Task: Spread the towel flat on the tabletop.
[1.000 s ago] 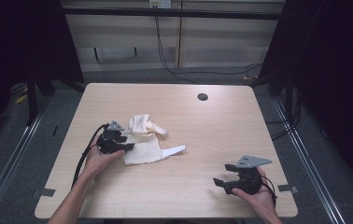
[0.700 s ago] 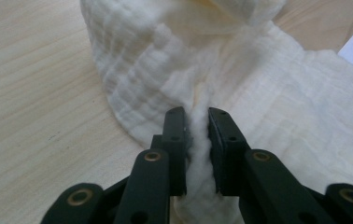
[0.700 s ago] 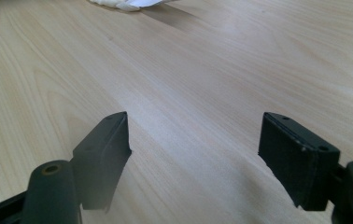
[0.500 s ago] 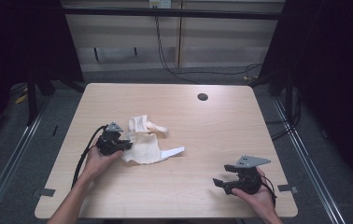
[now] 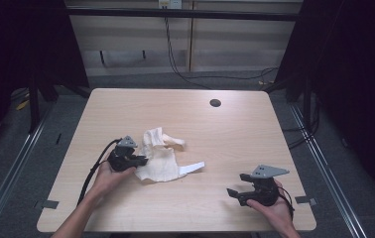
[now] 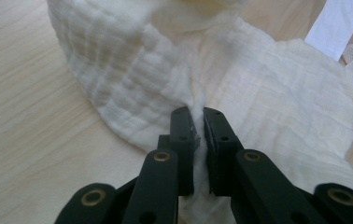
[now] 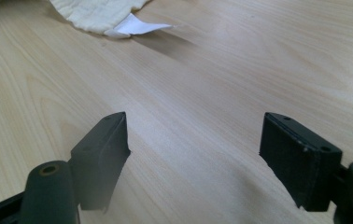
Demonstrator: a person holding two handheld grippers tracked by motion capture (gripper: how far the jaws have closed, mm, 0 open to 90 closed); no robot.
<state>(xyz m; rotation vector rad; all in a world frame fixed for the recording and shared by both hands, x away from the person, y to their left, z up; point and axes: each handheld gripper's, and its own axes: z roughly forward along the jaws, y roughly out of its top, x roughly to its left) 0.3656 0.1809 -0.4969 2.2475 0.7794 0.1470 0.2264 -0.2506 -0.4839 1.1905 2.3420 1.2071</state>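
We pinch cream cloth (image 5: 161,161), crumpled at counter (image 5: 235,134) 9 o'clock, in left fingers (image 6: 198,122); right fingers (image 7: 195,149) wide, idle at 5 o'clock. Lift gently, avoid slipping fold.

The left gripper (image 5: 138,160), clamped on a fold of the cream cloth (image 5: 163,161), is drawing slightly toward the person and dragging the cloth along the counter (image 5: 235,144). The cloth is shifting and rumpling: its upper folds are bunching closer to the gripper, and its white strap (image 5: 193,168) is sliding a little nearer the counter's front edge.
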